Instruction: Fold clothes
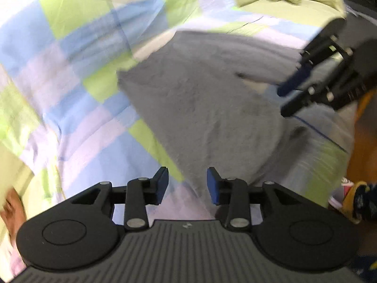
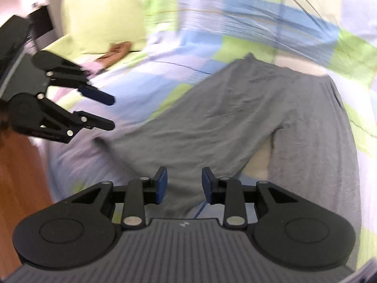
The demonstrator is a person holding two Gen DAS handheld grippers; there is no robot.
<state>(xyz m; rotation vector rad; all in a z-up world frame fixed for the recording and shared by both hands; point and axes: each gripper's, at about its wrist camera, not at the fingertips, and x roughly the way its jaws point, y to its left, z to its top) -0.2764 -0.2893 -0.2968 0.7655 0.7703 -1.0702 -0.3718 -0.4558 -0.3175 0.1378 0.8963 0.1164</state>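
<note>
Grey trousers (image 2: 235,108) below both grippers' parted jaws.

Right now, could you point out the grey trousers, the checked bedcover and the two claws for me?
grey trousers (image 2: 235,108): right wrist view, on the seat area.
checked bedcover (image 1: 77,99): left wrist view, on a blue square.
left claw (image 1: 187,186): left wrist view, gap between fingertips.
right claw (image 2: 185,185): right wrist view, gap between fingertips.

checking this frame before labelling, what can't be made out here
- Grey trousers: the near end is hidden behind the right gripper in the right wrist view.
- Brown thing by the green pillow: too blurred to name.
- Checked bedspread: motion blur smears its pattern in the left wrist view, above the left gripper.
</note>
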